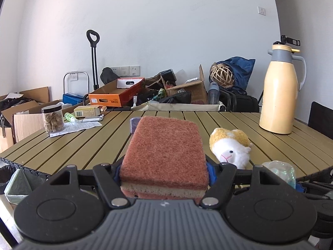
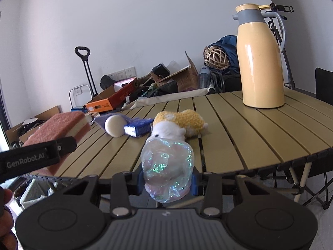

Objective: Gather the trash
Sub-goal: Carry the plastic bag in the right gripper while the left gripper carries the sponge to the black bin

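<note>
Two grippers, both loaded. The left gripper (image 1: pixel 164 166) is clamped on a pink scouring sponge (image 1: pixel 164 152), which sits flat between the fingers and sticks straight out toward 12 o'clock, held up above the near edge of the tabletop (image 1: pixel 208 125). From the right wrist view you can see that same sponge (image 2: pixel 62 129) off at 9 o'clock, hanging out past the table's edge on the left.

The right gripper (image 2: pixel 167 179) is squeezed shut on a crumpled wad of clear iridescent plastic wrap (image 2: pixel 167 166), bunched up between the fingers and poking out both above and below them. It's held right at the near edge of the tabletop (image 2: pixel 260 135), not resting on it as far as I can tell.

Just past the wrap at 12 o'clock lies a plush toy (image 2: pixel 179 125), yellow and white, on its side. At about 11 o'clock from there there's a blue sponge (image 2: pixel 138 128) and a white round-ended thing (image 2: pixel 114 127) on a purple cloth, close together. Well back at 1 o'clock stands a yellow thermos jug (image 2: pixel 261 62), upright.

In the left view, far left of the tabletop at 10 o'clock, there's a jar (image 1: pixel 53 119) with brown chunks, sitting on some papers (image 1: pixel 79 126).
</note>
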